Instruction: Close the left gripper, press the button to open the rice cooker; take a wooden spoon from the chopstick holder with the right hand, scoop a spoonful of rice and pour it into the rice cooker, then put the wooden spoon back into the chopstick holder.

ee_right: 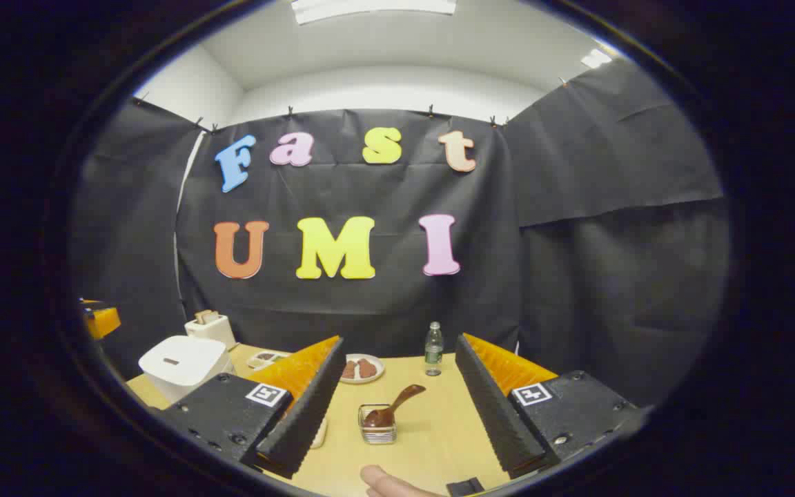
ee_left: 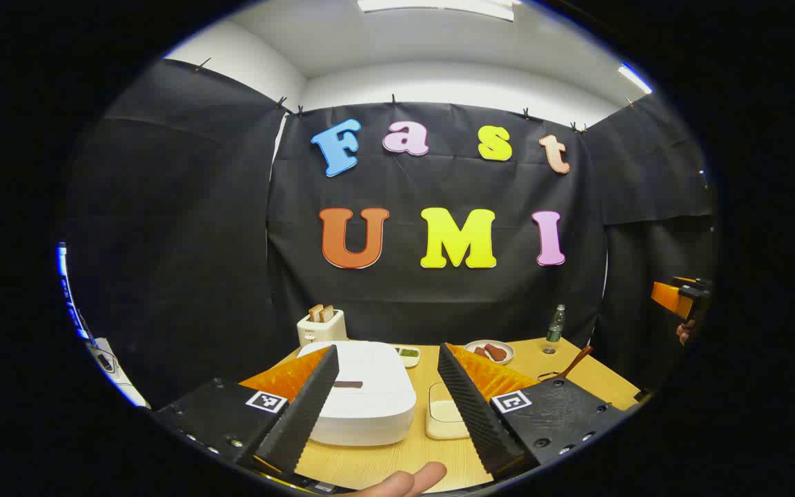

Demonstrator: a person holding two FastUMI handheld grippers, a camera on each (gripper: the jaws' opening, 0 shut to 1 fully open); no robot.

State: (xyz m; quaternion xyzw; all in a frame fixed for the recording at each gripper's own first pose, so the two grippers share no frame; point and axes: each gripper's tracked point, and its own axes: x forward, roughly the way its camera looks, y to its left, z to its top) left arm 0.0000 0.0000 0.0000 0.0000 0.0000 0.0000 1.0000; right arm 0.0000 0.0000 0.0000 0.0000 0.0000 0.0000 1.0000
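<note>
In the left gripper view, the left tool (ee_left: 387, 386) is spread wide and holds nothing. One white rice cooker (ee_left: 364, 393) with rounded corners sits lid-down on the desk (ee_left: 397, 459), between the fingers. One toaster (ee_left: 321, 326) stands behind it, one bottle (ee_left: 555, 326) far right.

In the right gripper view, the right tool (ee_right: 397, 400) gapes empty. One wooden spoon (ee_right: 390, 408) leans in one clear holder (ee_right: 377, 428) mid-desk. No writing is readable.

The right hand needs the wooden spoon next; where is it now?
In the right gripper view, the wooden spoon leans in the holder on the table, ahead between the open fingers, nearer than the bottle.
</note>
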